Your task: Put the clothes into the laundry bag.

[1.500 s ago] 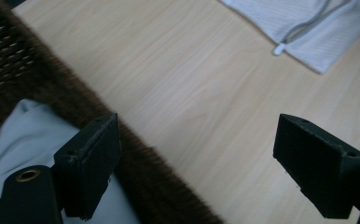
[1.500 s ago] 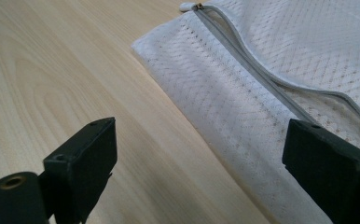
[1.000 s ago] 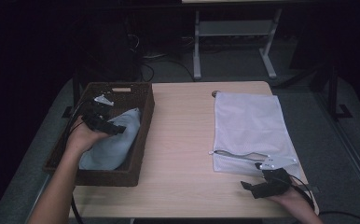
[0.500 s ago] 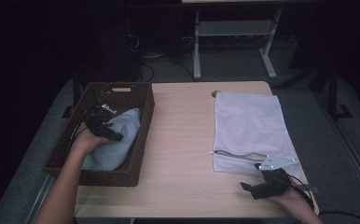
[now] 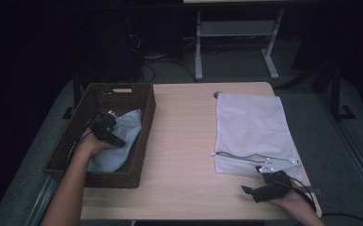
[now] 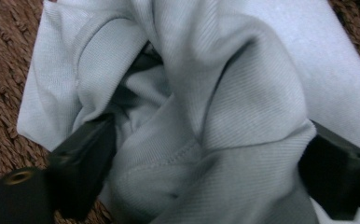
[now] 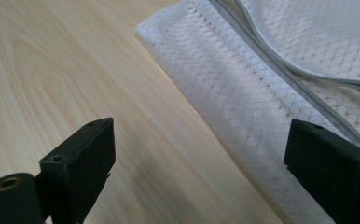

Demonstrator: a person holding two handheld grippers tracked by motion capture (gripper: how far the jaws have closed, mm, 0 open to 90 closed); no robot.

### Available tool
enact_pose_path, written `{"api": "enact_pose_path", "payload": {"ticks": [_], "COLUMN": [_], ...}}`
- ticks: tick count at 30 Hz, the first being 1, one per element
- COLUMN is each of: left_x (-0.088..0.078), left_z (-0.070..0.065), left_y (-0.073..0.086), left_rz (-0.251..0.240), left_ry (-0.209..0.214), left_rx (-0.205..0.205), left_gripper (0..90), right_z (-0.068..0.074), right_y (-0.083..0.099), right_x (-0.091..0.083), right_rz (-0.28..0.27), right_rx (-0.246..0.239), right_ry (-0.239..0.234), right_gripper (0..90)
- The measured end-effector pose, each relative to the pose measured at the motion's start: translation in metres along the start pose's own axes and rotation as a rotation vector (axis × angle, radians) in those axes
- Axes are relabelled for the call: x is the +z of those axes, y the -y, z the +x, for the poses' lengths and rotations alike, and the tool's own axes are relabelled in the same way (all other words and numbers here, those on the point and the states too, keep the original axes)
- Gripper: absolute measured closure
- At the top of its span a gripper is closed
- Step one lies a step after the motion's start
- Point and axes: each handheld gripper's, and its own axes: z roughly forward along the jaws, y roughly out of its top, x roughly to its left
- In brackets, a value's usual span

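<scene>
Left gripper (image 6: 206, 154), jaws wide around bunched pale cloth (image 6: 225, 93), lower left. It could slip free if they close shallow. Right gripper (image 7: 201, 172) gapes empty

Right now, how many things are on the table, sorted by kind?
Baskets: 1, the brown wicker basket
Garments: 1, the pale blue cloth inside it
Mesh bags: 1, the white bag
Grippers: 2, left and right
Total: 5
</scene>
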Motion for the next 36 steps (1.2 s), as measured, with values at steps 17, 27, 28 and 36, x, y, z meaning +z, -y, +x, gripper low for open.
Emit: {"api": "enact_pose_path", "payload": {"ticks": [17,27,28,36], "left_x": [-0.012,-0.044,-0.050,-0.095], "left_z": [0.003,0.015,0.015,0.017], "left_y": [0.000,0.002,0.002,-0.002], "left_rz": [0.008,-0.090,-0.107,-0.198], "left_ry": [0.068,0.157,0.160,0.175], "left_rx": [-0.052,-0.157,-0.165,-0.190], "left_gripper": [64.5,65.5,65.5,65.4], "right_z": [0.000,-0.001,-0.002,-0.002], "right_y": [0.000,0.001,0.001,0.001], "right_x": [0.002,0.002,0.003,0.003], "right_rz": [0.014,0.016,0.018,0.017], "right_rx": [-0.002,0.004,0.003,0.004], "right_ry": [-0.007,-0.004,-0.005,-0.003], "right_gripper": [8.3,8.3,8.3,8.3]}}
